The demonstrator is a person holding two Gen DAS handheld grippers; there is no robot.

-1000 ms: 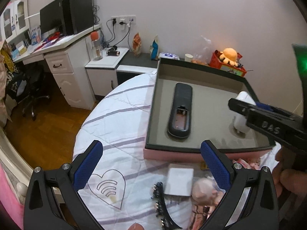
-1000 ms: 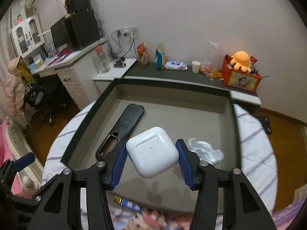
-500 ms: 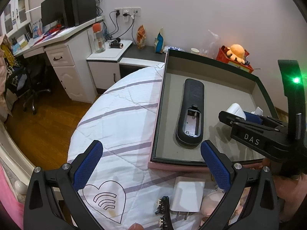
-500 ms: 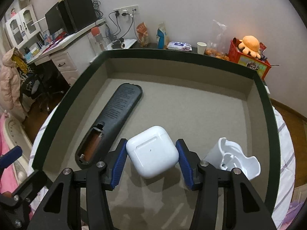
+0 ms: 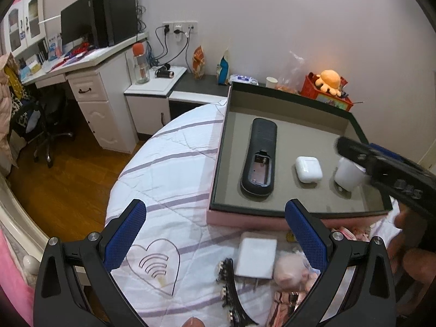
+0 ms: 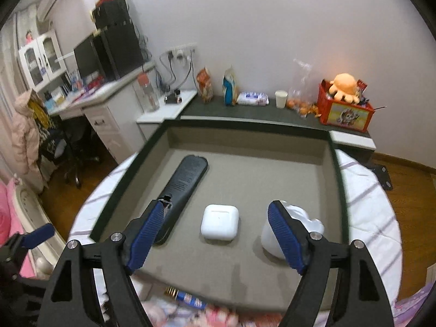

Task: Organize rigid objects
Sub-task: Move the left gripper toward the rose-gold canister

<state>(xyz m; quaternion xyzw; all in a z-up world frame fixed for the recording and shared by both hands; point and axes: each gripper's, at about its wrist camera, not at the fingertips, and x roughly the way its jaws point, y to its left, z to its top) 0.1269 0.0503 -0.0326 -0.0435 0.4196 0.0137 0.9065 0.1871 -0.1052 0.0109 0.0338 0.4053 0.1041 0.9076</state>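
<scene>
- The right gripper (image 6: 216, 235) let go: its jaws were opening, pads clear of the white earbud case (image 6: 220, 221), nothing pinched between them.
- A second earlier that case was clamped in those pads above the tray floor. Here it sat flat in the tray (image 5: 288, 209), between the black remote (image 5: 259, 156) and the white holder (image 6: 293, 229).
- So that one looked sorted; I'd say the next pick comes off the bed.
- The left gripper (image 5: 215, 234) hung wide apart and empty over the quilt (image 5: 169, 163), near the white charger (image 5: 256, 257) and black hair clip (image 5: 227, 286), same as before.
</scene>
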